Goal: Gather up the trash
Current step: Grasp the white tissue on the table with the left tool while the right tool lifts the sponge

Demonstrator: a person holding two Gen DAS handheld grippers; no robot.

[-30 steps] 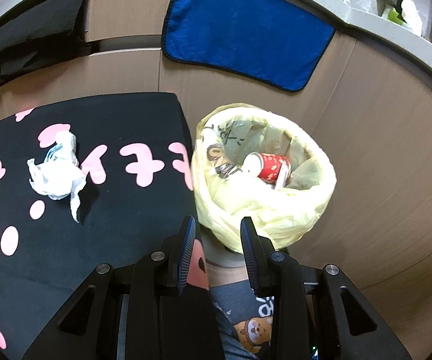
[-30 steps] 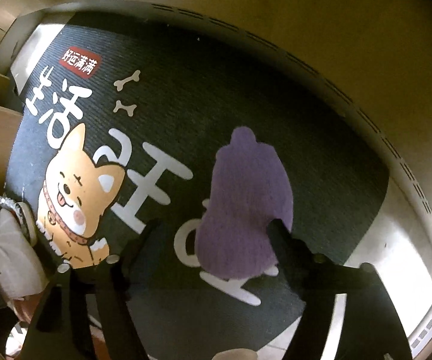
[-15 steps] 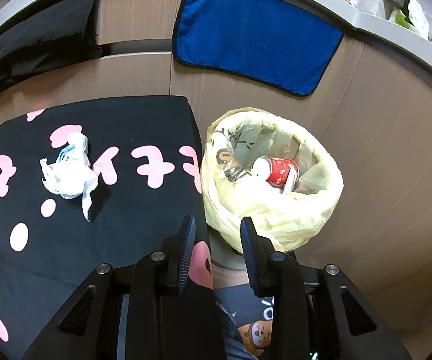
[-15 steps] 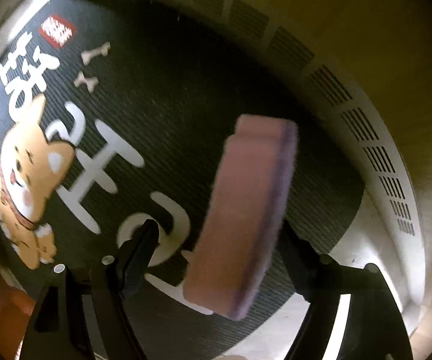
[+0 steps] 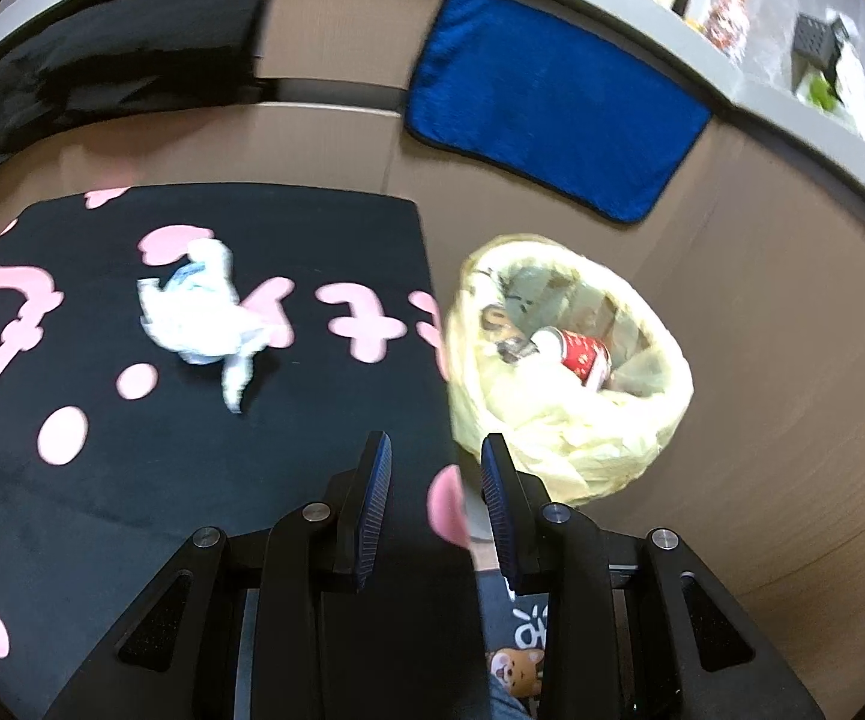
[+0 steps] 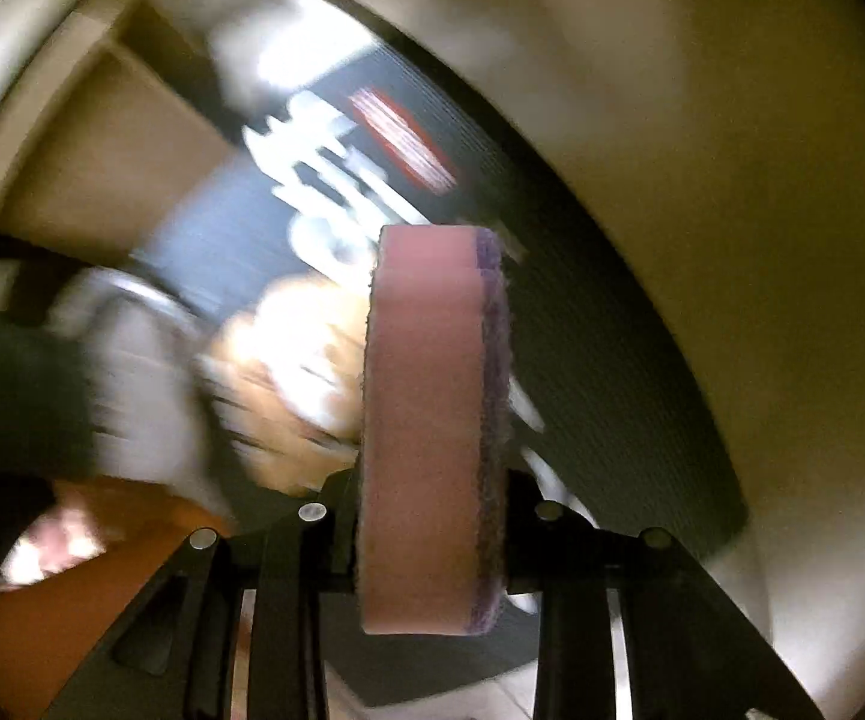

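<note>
On my left, a crumpled white tissue (image 5: 204, 312) lies on the black mat with pink marks (image 5: 102, 510). Just right of the mat's edge stands the trash bin lined with a yellow bag (image 5: 660, 420), a red cup (image 5: 582, 354) inside it. My left hand-held gripper (image 5: 435, 480) hovers near the bin with its jaws apart, holding nothing. My right hand-held gripper (image 6: 432, 504) is clamped on a pink sponge with a purple scouring side (image 6: 420, 420), held on edge above a blurred dark doormat (image 6: 600, 330).
</note>
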